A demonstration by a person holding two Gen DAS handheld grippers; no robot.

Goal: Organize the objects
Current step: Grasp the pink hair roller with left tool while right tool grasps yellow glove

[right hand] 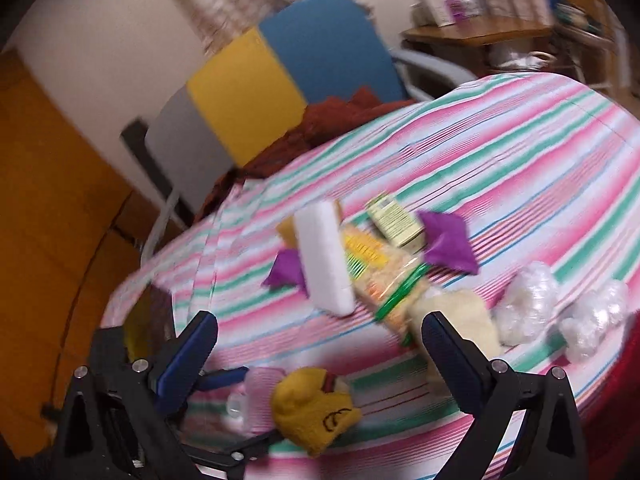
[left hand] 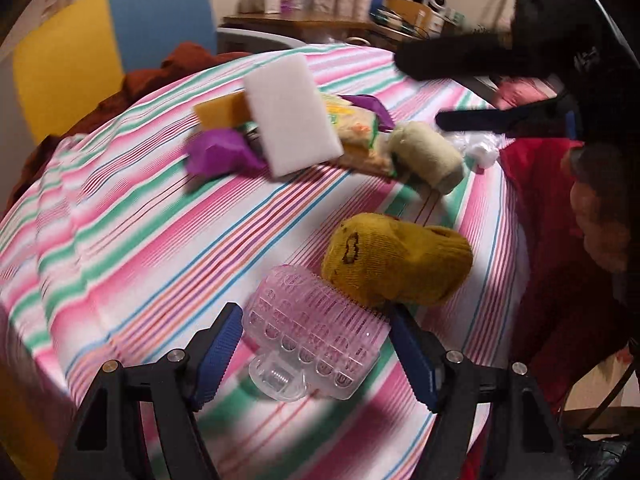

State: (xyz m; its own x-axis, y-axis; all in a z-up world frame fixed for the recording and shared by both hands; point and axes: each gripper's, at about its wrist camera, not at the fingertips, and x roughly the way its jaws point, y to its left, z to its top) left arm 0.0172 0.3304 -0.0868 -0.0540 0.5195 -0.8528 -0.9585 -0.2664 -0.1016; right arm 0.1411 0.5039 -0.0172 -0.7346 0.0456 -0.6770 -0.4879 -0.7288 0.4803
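Observation:
A clear pink hair clip point(left hand: 316, 340) sits between the blue pads of my left gripper point(left hand: 316, 320), which touch both of its ends just above the striped cloth point(left hand: 160, 240). A rolled yellow sock point(left hand: 396, 264) leans on the clip's far side. In the right wrist view, the yellow sock point(right hand: 316, 408) and the pink clip point(right hand: 256, 392) lie low between the wide-open fingers of my right gripper point(right hand: 320, 356), which hold nothing. That right gripper point(left hand: 420, 90) hovers over the cloth's far right.
A pile lies mid-cloth: white sponge point(left hand: 292, 116), yellow block point(left hand: 220, 114), purple scraps point(left hand: 220, 152), snack bag point(left hand: 360, 136), pale rolled sock point(left hand: 428, 156). Clear plastic wads point(right hand: 528, 304) sit at the right edge. A yellow-blue chair point(right hand: 280, 80) and brown fabric point(right hand: 320, 120) stand behind.

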